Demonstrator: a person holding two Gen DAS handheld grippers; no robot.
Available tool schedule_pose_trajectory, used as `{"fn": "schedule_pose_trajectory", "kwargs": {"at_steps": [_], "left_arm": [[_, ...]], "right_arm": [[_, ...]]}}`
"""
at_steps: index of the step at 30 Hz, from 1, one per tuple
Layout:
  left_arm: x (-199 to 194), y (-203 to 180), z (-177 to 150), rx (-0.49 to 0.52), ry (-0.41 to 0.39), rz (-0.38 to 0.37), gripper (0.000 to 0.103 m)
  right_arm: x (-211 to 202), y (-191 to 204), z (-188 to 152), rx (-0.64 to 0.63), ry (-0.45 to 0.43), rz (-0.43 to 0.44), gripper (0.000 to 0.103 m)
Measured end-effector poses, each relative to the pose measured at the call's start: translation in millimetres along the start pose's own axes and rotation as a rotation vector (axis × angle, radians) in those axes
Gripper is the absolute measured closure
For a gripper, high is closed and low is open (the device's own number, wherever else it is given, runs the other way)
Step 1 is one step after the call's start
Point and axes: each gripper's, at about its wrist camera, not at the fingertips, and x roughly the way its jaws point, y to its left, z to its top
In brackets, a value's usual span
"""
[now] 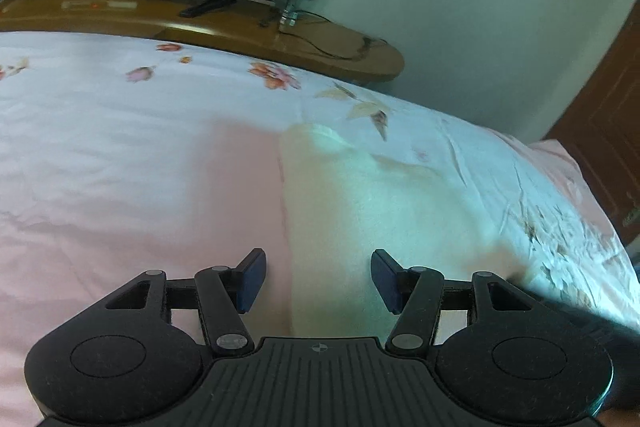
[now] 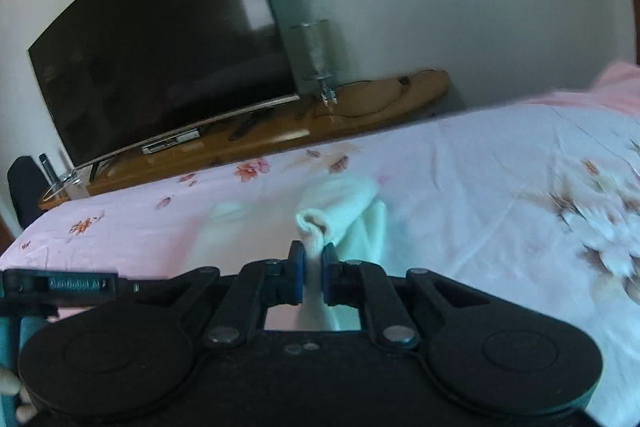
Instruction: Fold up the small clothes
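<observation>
Right gripper (image 2: pixel 314 269) pinching white sock (image 2: pixel 340 211)

The garment (image 2: pixel 344 211) was a small cream-white knit piece, bunched just above the centre of the right wrist view, its rolled edge lifted and the rest draping down onto pink bedding. In the left wrist view it (image 1: pixel 360 211) lay spread and blurred across the centre, pale cream.
</observation>
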Motion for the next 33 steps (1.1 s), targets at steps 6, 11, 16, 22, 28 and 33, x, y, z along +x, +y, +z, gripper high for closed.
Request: {"fn": "schedule_pose_trajectory", "kwargs": {"at_steps": [6,11,16,22,28,33], "left_arm": [[4.6,-26.9,13.6,0.072,-0.016,-0.02,0.045],[34.2,-43.7,31.8,0.098,0.011,0.03,0.045],[68.8,-38.5,29.7,0.071,0.081,0.137,0.016],[46.0,-41.3,18.0,0.067,0.064,0.155,0.016],[23.4,-45.8,-5.4,0.07,0.097,0.142,0.016],[16.2,-46.0,-23.1,0.068,0.127,0.126,0.016]], "right_arm": [[-1.7,-15.6,2.4,0.051,-0.012,-0.067,0.076],[15.2,9.3,26.9,-0.055,-0.048,-0.015,0.076],[83.3,17.6,27.0,-0.142,0.087,-0.085,0.076],[51.6,18.9,26.5,-0.128,0.037,-0.046,0.077],[-2.9,17.3,-13.1,-0.121,0.07,-0.026,0.075],[-8.8,-2.9,-51.8,-0.051,0.178,-0.089,0.063]]}}
